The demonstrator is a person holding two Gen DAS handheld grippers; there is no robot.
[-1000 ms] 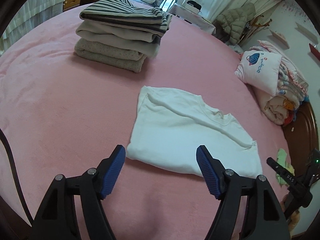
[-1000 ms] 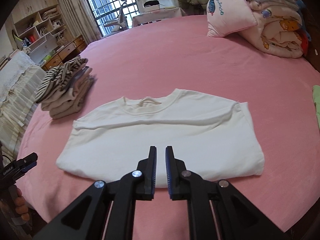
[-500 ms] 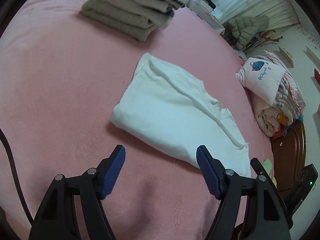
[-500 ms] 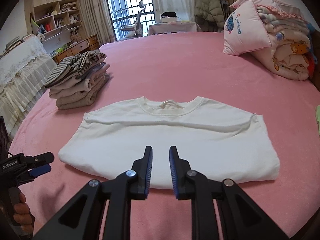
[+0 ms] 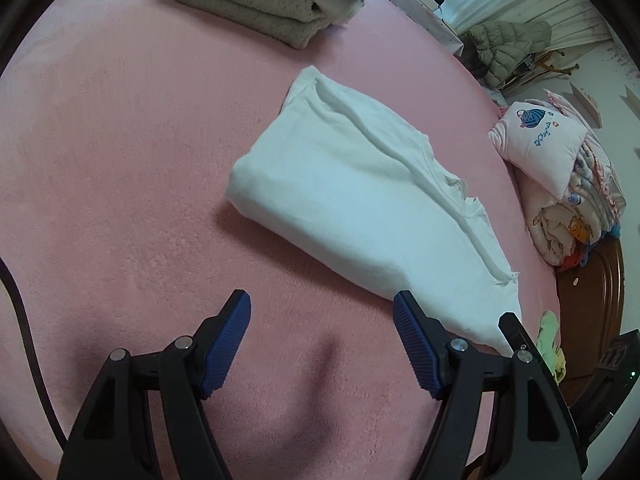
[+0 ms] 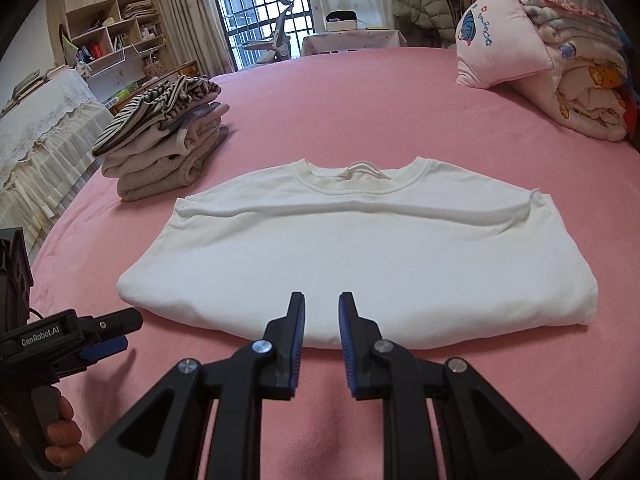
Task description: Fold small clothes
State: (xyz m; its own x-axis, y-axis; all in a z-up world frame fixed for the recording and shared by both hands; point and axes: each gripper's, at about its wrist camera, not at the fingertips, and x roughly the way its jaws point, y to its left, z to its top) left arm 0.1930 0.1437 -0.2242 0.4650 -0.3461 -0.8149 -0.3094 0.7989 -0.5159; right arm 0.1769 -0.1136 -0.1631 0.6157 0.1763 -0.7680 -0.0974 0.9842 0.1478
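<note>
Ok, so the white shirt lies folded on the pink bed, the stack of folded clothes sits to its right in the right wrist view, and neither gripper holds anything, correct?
Not quite. In the right wrist view the stack of folded clothes sits to the left of the white shirt, not its right. The rest holds: the shirt lies folded on the pink bed, and neither the left gripper nor the right gripper holds anything.

- I am working in a home bedroom, on a bed under a pink blanket [image 6: 360, 92].
- A pillow [image 6: 500, 52] leans on rolled quilts [image 6: 588, 92].
- Folded clothes [image 6: 168, 132] are stacked on it.
- Bookshelves [image 6: 108, 36], curtains, a barred window [image 6: 260, 8]; possibly a desk chair beyond.
</note>
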